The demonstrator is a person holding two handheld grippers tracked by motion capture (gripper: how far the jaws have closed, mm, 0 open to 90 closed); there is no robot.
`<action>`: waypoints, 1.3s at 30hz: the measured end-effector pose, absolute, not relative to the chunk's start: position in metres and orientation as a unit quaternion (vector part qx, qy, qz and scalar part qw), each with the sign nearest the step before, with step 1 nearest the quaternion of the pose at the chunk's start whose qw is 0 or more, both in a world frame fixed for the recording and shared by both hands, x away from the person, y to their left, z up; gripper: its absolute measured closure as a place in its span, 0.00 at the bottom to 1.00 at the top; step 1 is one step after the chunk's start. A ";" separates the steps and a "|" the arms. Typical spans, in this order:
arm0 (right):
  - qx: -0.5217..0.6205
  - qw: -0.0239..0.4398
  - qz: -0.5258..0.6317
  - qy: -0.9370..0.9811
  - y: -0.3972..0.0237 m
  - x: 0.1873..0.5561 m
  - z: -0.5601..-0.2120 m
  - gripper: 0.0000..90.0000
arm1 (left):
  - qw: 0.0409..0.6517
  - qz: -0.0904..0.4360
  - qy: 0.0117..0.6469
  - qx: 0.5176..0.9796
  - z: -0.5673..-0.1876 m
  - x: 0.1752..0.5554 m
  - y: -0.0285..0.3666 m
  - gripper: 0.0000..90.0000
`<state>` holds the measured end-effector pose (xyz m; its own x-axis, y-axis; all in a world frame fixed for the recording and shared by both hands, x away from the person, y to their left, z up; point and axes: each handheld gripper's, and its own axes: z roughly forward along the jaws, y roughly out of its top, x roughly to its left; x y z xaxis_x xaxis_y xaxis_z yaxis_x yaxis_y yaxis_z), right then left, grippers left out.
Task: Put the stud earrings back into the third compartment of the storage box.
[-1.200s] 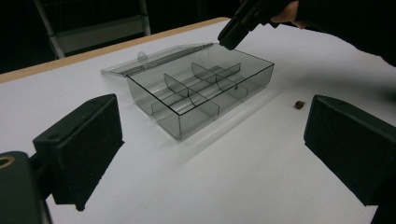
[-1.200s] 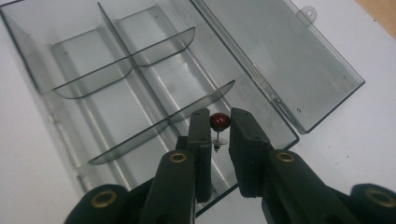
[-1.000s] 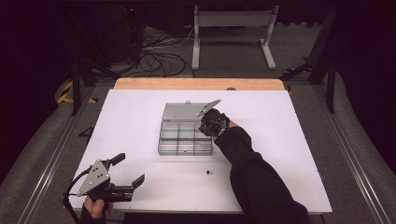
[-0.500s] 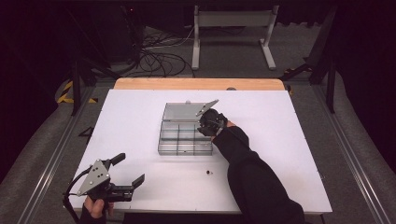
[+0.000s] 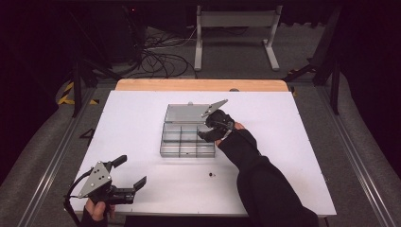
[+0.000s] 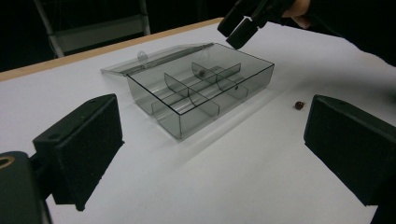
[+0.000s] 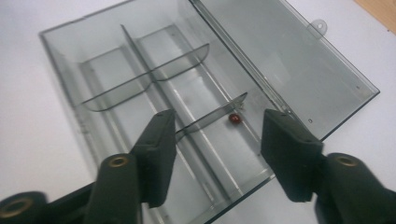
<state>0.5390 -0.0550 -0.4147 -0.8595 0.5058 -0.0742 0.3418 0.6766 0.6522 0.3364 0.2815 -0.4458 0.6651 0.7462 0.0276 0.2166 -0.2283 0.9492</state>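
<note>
Black right gripper (image 5: 207,128) angled down over clear compartment box (image 5: 176,140), jaws just opening, empty, red bead (image 7: 235,119) lying in compartment beneath, box's long axis across table, lid (image 5: 182,113) open flat behind.

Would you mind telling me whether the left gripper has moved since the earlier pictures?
No. The left gripper sits at the same spot near the table's front left corner, fingers apart, as before.
</note>
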 end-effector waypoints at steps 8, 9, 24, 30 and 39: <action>0.212 0.121 0.346 0.906 -0.060 0.518 -0.399 0.32 | 0.529 0.252 0.323 0.743 -0.446 0.336 0.281 0.06; 0.208 0.122 0.346 0.907 -0.060 0.514 -0.398 0.31 | 0.529 0.252 0.323 0.743 -0.445 0.336 0.282 0.06; 0.174 0.106 0.365 0.909 -0.077 0.467 -0.398 0.26 | 0.526 0.250 0.323 0.746 -0.446 0.336 0.280 0.06; 0.165 0.100 0.354 0.915 -0.081 0.456 -0.402 0.26 | 0.526 0.251 0.323 0.745 -0.446 0.336 0.280 0.06; 0.156 0.089 0.337 0.924 -0.082 0.449 -0.409 0.28 | 0.525 0.252 0.323 0.746 -0.446 0.336 0.279 0.06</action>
<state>0.4494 -0.0822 -0.4092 -0.9357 0.3477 -0.0596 0.2277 0.7242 0.6509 0.3364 0.2794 -0.4462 0.6650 0.7460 0.0367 0.2169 -0.2399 0.9462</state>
